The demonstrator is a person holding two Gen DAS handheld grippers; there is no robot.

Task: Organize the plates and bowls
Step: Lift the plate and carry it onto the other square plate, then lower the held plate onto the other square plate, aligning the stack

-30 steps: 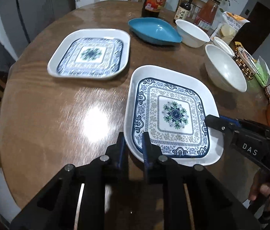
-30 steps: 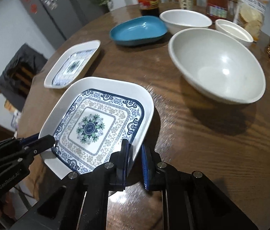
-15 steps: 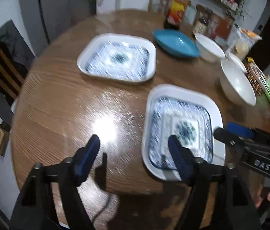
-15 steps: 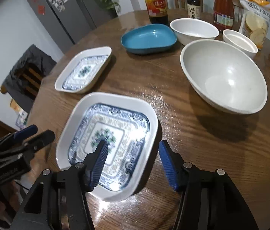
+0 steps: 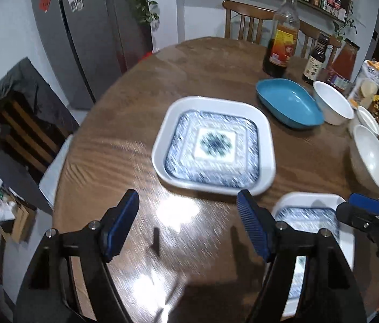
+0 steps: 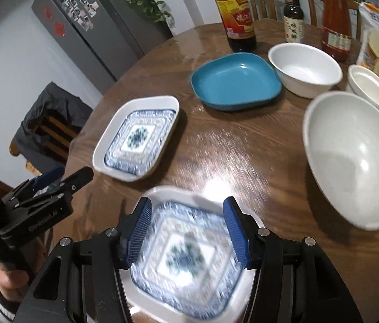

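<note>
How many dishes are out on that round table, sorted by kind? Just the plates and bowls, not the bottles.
Square patterned plates: 2, the far plate and the near plate
Blue dish: 1
White bowls: 3, the large bowl, the medium bowl, the small bowl
Total: 6

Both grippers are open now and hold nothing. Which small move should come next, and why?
Probably bring the left gripper forward to the near rim of the far patterned plate: its open jaws face it, and it matches the near patterned plate under the right gripper, so they could stack.
</note>
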